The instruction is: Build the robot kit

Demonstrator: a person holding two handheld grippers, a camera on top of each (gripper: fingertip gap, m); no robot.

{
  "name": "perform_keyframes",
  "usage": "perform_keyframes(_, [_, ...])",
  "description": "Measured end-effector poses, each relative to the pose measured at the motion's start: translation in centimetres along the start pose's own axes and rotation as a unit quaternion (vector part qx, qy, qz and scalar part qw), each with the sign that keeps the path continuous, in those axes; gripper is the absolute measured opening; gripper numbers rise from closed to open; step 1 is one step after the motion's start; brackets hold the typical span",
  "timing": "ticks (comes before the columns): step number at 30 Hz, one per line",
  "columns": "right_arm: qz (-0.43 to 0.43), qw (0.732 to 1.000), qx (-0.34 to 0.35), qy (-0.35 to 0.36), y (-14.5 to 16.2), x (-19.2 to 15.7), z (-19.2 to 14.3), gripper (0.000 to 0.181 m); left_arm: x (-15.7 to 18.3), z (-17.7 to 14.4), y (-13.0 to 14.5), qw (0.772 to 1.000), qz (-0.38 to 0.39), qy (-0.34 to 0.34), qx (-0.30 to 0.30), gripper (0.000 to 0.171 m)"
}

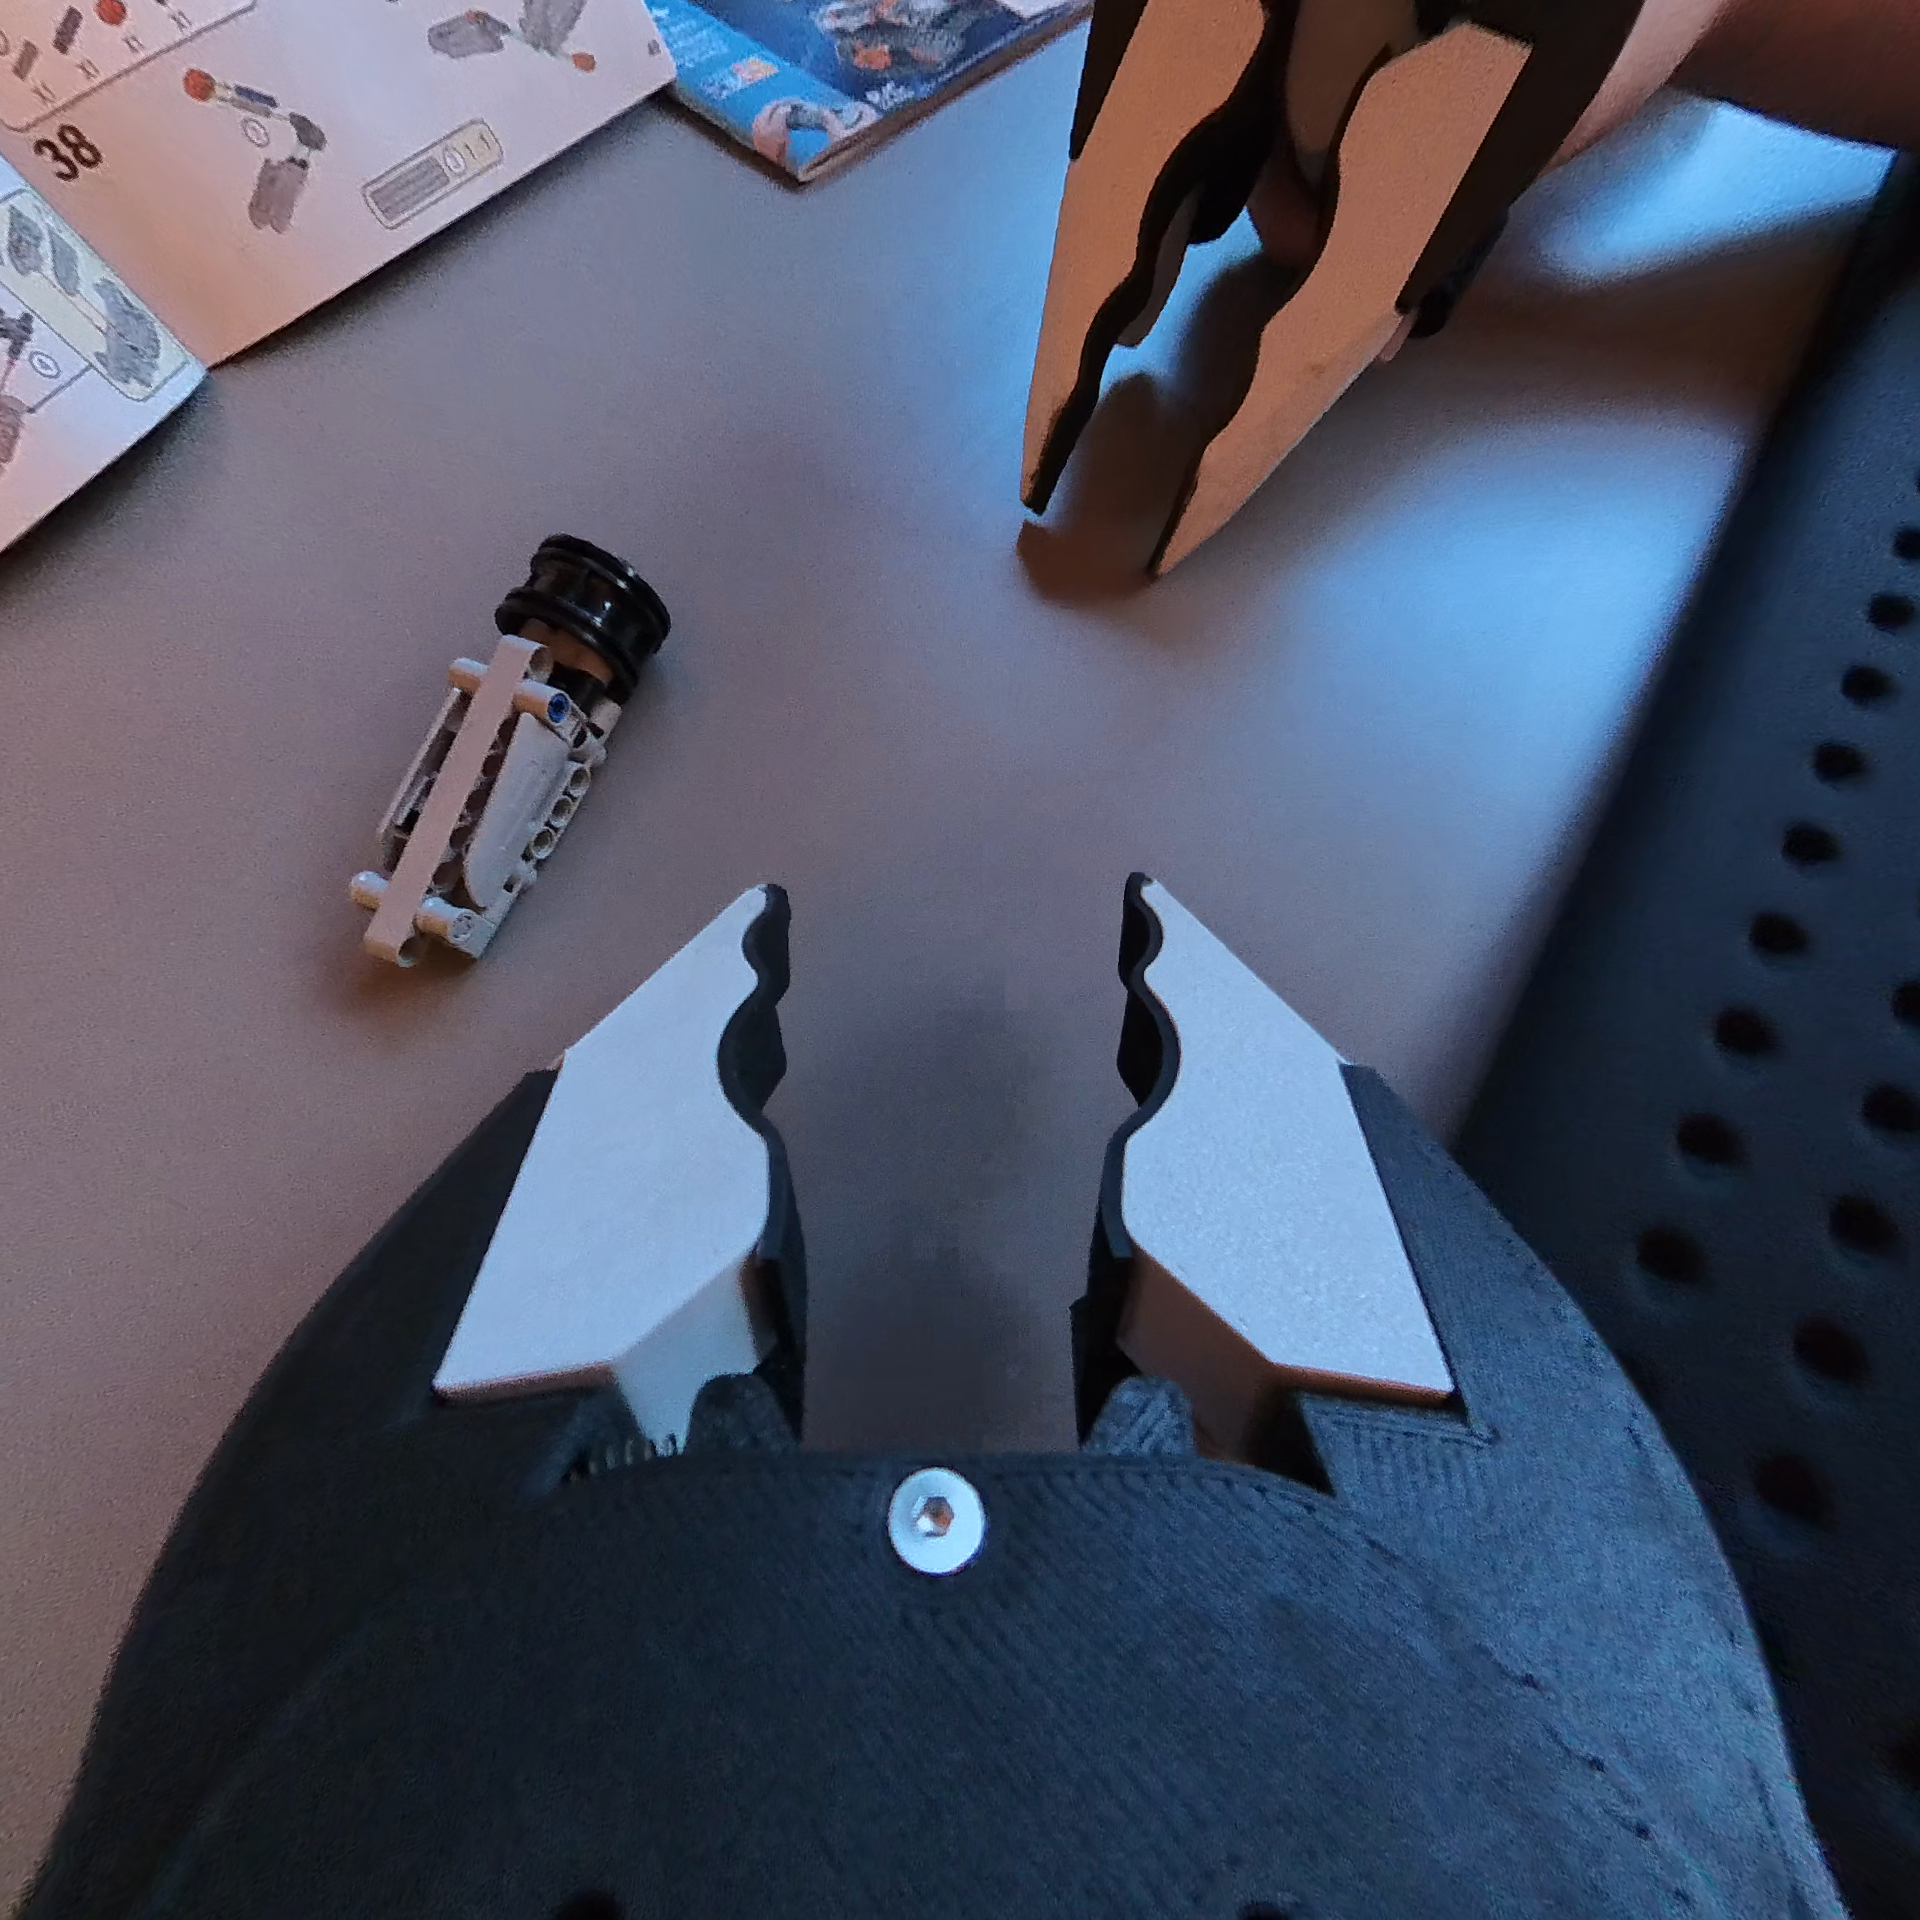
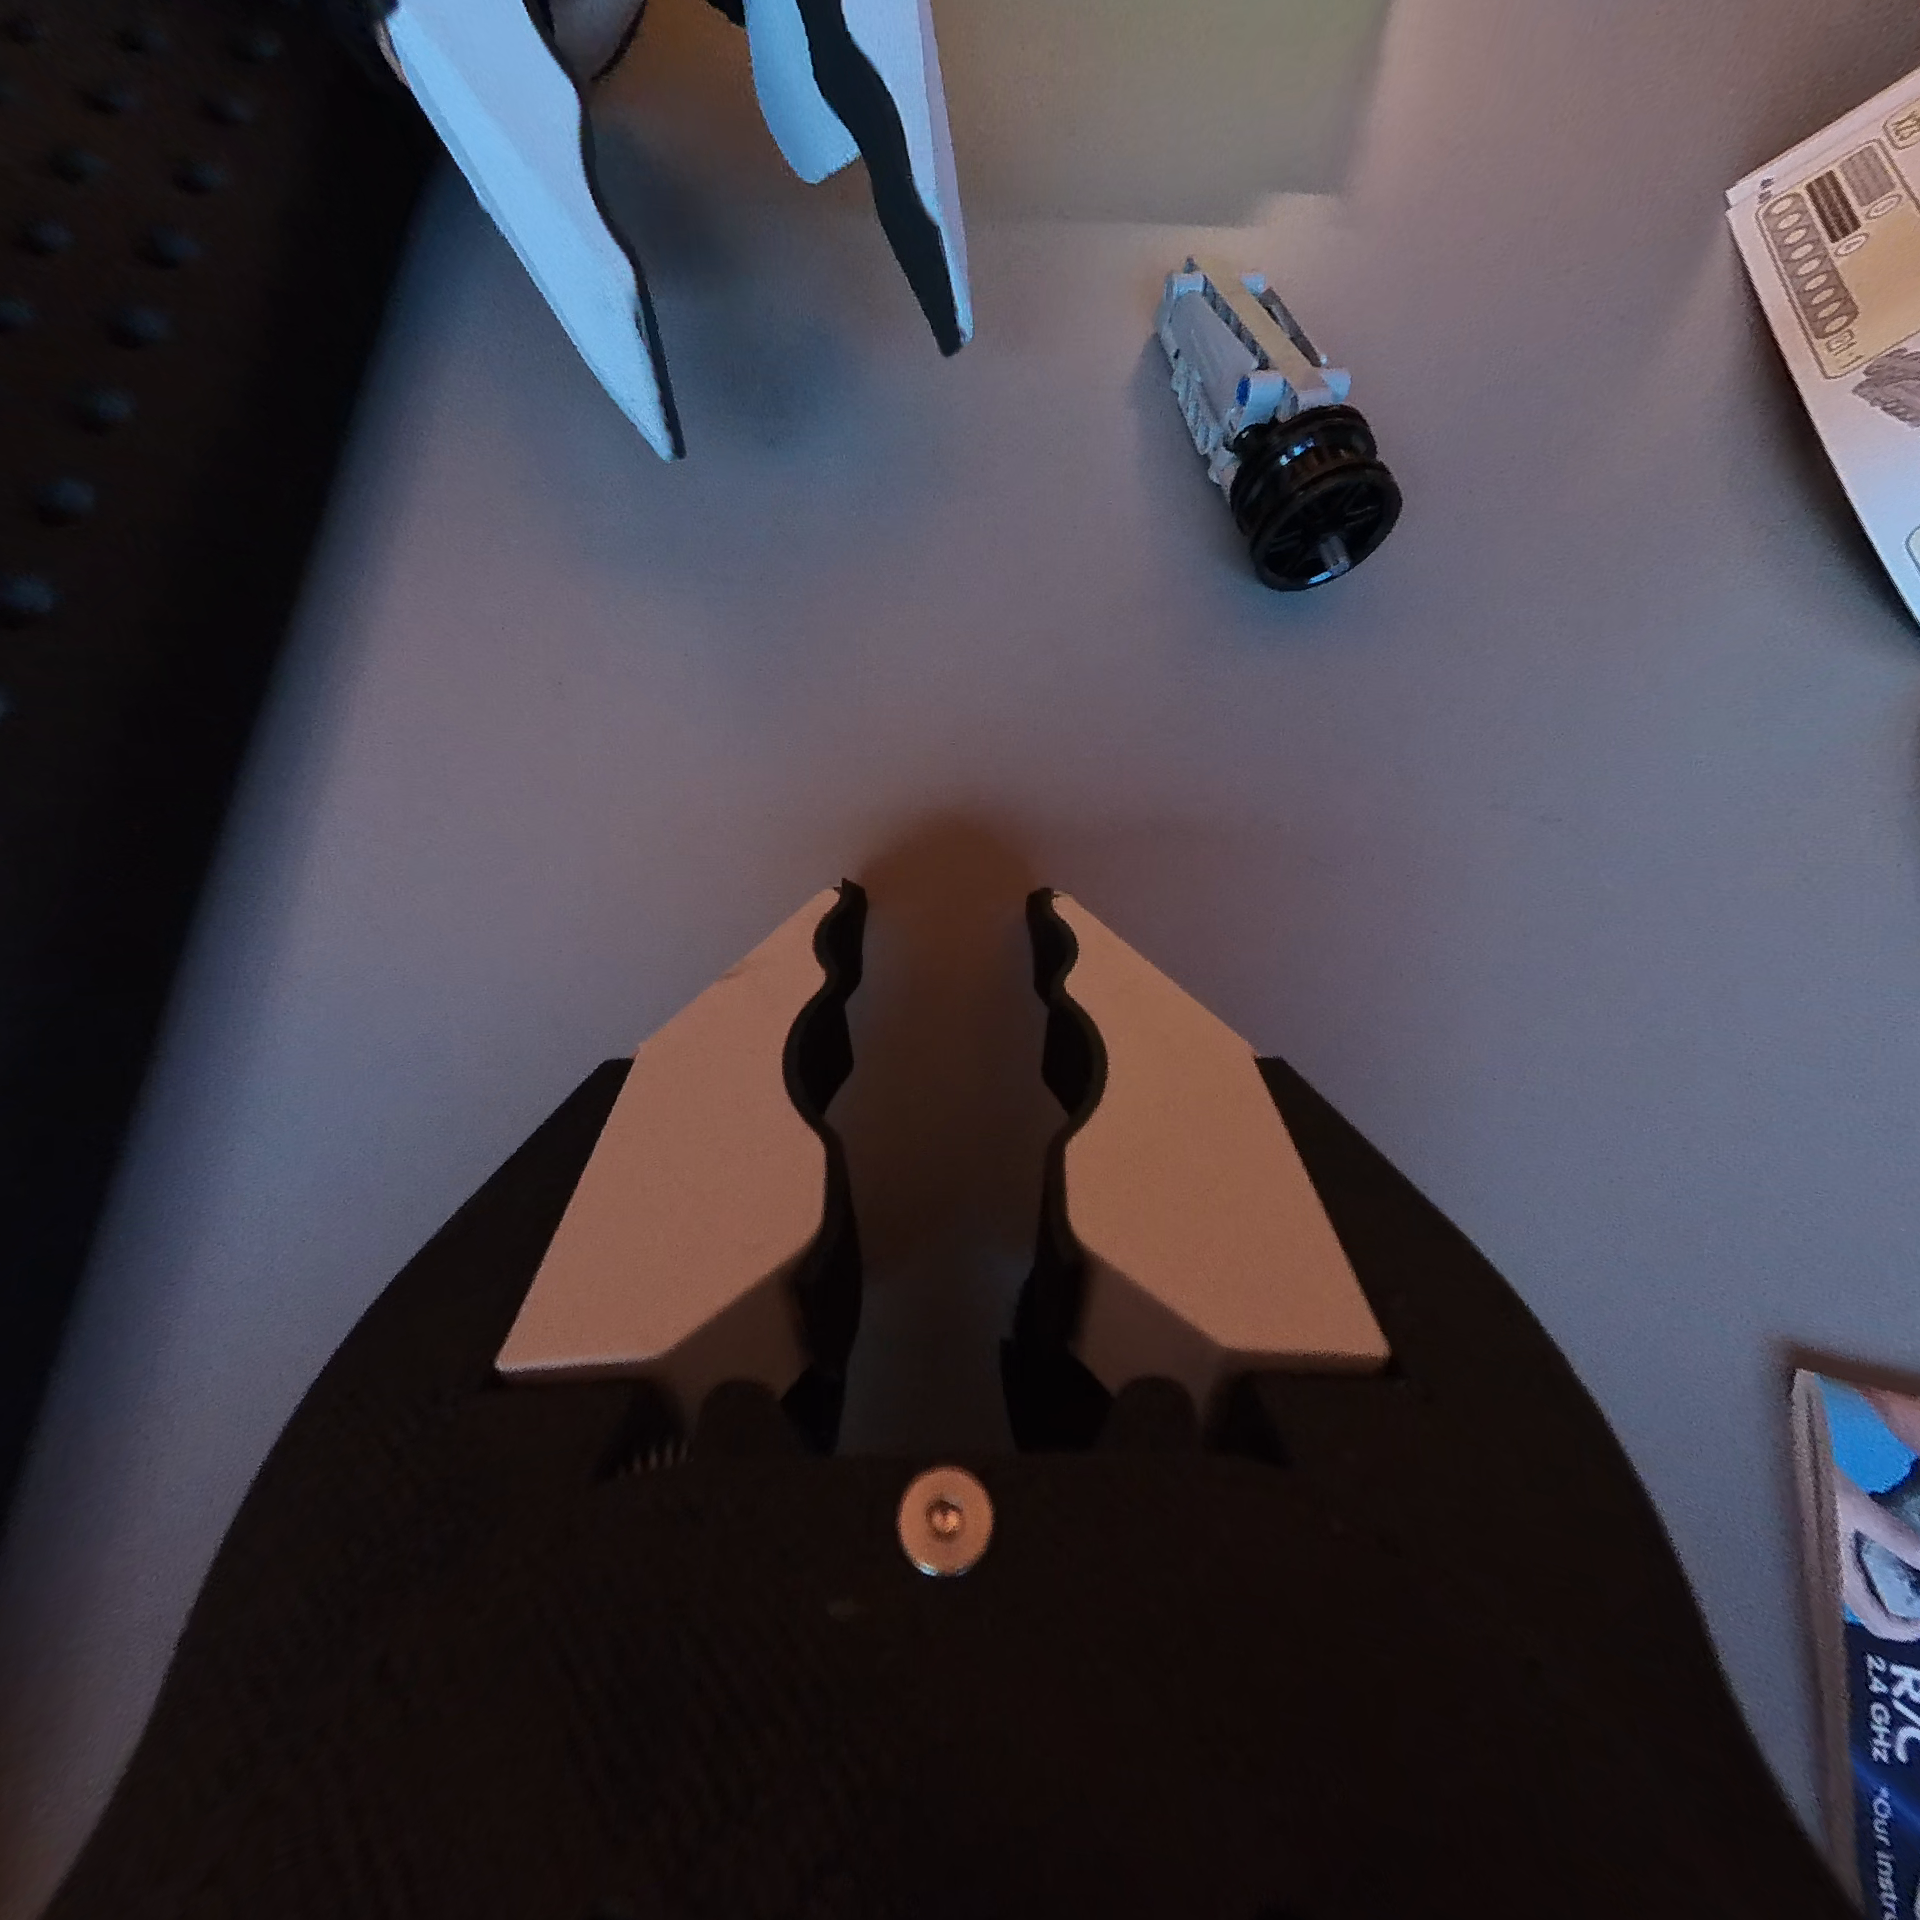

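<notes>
A: Model [image 1: 509,758] lies on its side on the worktop [image 1: 935,675], grey beams, black wheel [image 1: 584,611] at one end, touched by nothing.

B: Grippers?

A: Left gripper [image 1: 956,894] fingers apart, empty, model just off to its left. Right gripper [image 2: 945,896] fingers apart by a narrower gap, also empty, model well ahead to its right.

B: Grip advice?

A: Likely across the grey body; the wheel may roll.

B: Room?

A: Open worktop around it. Manual [image 1: 312,156] and box [image 1: 831,73] beyond, perforated black panel [image 1: 1766,935] along one edge.
</notes>
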State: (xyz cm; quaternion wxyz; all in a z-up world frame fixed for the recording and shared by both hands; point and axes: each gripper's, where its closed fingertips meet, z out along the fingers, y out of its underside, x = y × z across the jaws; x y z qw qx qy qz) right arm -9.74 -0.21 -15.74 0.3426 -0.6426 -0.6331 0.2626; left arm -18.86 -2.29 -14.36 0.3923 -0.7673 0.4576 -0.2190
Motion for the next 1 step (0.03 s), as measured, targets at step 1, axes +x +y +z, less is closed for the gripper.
perform_keyframes(1, [-0.001, 1.0, 0.0, -0.001, -0.02, -0.05, 0.0, 0.03, -0.02, 0.14, 0.17, 1.0, 0.004, -0.002, -0.006, 0.063])
